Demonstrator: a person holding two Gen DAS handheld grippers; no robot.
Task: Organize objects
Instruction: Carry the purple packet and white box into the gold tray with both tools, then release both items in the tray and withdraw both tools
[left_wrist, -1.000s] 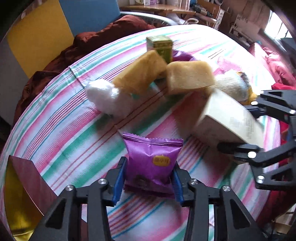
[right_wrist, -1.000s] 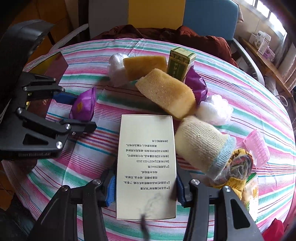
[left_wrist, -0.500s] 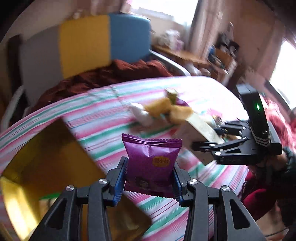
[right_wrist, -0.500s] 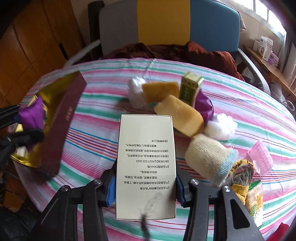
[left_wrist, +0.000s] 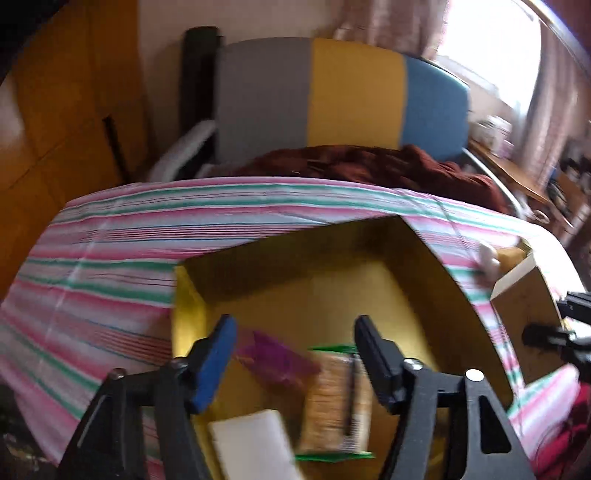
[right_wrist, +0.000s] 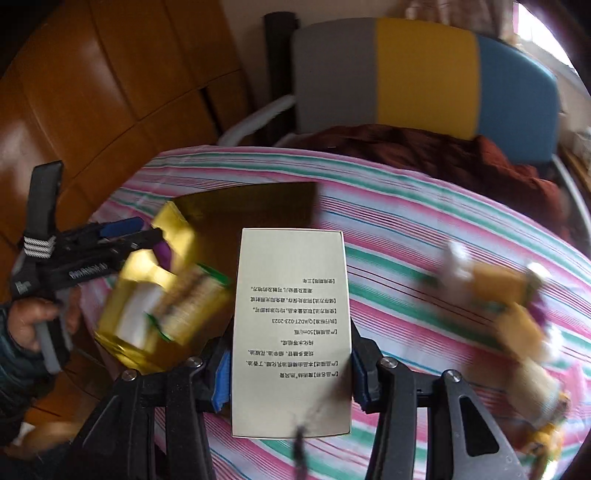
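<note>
Right now my left gripper (left_wrist: 293, 350) hangs over the gold-lined box (left_wrist: 317, 258) and its jaws are opening: the purple snack packet (left_wrist: 275, 356) sits between them but neither pad presses it, so I read it as let go and dropping into the box. It is blurred, so I cannot tell whether it has landed. Below it lie a green-edged cracker pack (left_wrist: 338, 397) and a flat white piece (left_wrist: 255, 443).

My right gripper (right_wrist: 291, 373) is clenched on the printed carton (right_wrist: 291, 328), pads on its two long side faces near the lower end, holding it above the striped table (right_wrist: 424, 236) just beside the box.

I judge the carton light, stiff and probably hollow; a hard squeeze would dent the side walls, and the smooth card could slide. A side hold like this one suits it. The packet is a soft, crinkly film pillow, nearly weightless and slippery, best pinched across its flat body, not by the sealed edge. The pile of remaining objects (right_wrist: 513, 299) lies well apart on the table.
</note>
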